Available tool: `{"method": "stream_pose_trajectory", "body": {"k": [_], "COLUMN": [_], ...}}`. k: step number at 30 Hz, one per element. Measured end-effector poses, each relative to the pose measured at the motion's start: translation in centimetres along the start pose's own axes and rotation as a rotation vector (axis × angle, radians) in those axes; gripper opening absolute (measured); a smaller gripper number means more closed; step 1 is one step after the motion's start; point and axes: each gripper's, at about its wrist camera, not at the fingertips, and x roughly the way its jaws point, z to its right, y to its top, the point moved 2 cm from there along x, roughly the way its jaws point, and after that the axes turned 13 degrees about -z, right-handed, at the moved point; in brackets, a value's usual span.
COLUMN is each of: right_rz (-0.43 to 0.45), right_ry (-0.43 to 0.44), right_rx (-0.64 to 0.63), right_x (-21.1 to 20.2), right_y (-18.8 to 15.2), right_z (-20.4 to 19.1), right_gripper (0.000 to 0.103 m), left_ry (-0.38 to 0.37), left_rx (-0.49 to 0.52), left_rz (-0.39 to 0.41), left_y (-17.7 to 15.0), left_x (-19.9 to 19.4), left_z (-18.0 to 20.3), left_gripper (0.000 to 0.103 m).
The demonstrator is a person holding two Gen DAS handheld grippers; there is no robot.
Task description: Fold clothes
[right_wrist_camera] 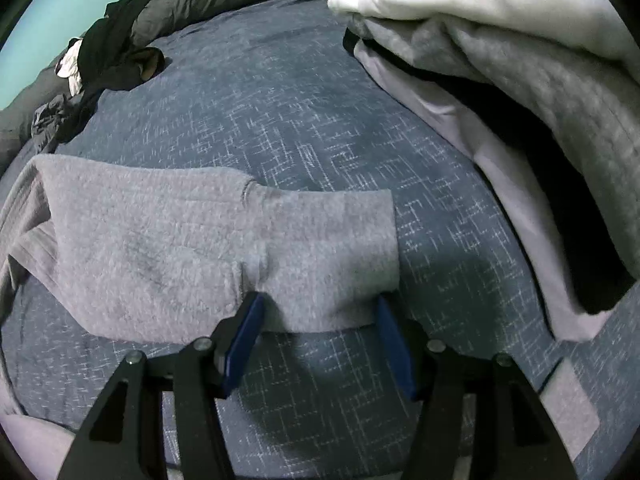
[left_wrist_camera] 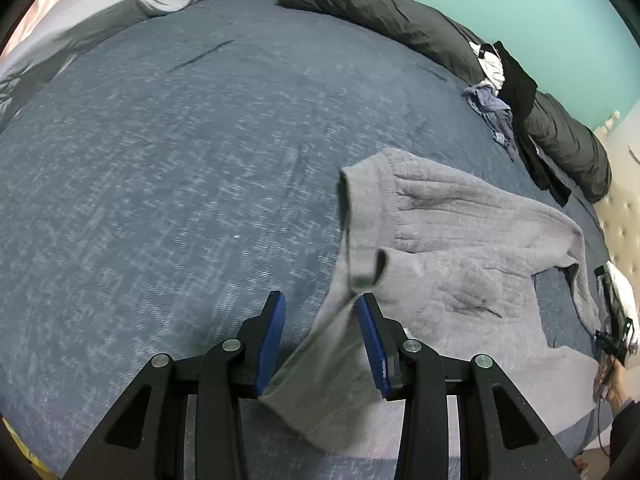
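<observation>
A grey knit sweater (left_wrist_camera: 460, 260) lies spread on the blue bedspread (left_wrist_camera: 160, 160). In the left wrist view one sleeve (left_wrist_camera: 352, 240) is raised and blurred; it runs down between the fingers of my open left gripper (left_wrist_camera: 322, 298), brushing the right blue pad (left_wrist_camera: 370, 332). In the right wrist view the other sleeve (right_wrist_camera: 160, 240) lies flat across the bed. Its cuff end (right_wrist_camera: 336, 264) sits between the tips of my open right gripper (right_wrist_camera: 320, 300), one blue pad on each side of it.
A dark grey duvet (left_wrist_camera: 400, 12) runs along the teal wall, with a black garment (left_wrist_camera: 520, 84) and a crumpled blue cloth (left_wrist_camera: 492, 108) beside it. A stack of white, grey and lilac clothes (right_wrist_camera: 520, 60) lies right of my right gripper. A hand (left_wrist_camera: 616, 392) shows at far right.
</observation>
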Motion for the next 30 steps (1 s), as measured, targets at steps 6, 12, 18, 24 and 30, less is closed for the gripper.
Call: {"method": "stream_pose_trajectory", "body": {"k": [6, 12, 18, 24, 30], "right_rz": [0.041, 0.151, 0.274, 0.260, 0.190], "right_ry": [-0.056, -0.078, -0.182, -0.287, -0.308], "right_rx": [-0.039, -0.082, -0.099, -0.108, -0.112], "right_x": [-0.8, -4.3, -9.6, -11.3, -10.4], "right_y": [-0.8, -0.9, 0.7, 2.4, 2.9], "right_z": [-0.3, -1.1, 0.0, 0.8, -0.2], "right_gripper": [0.010, 0.007, 0.006, 0.006, 0.013], "left_ry": [-0.003, 0.007, 0.013, 0.015, 0.006], "left_rx": [0.032, 0.042, 0.038, 0.017, 0.021], "left_rz": [-0.001, 0.012, 0.018, 0.017, 0.009], "left_y": [0.3, 0.3, 0.1, 0.1, 0.2], "left_x": [0.1, -1.0, -1.5, -1.3, -0.7], "left_z": [1.6, 1.7, 1.4, 0.5, 1.1], "left_gripper": [0.041, 0.041, 0.041, 0.041, 0.041]}}
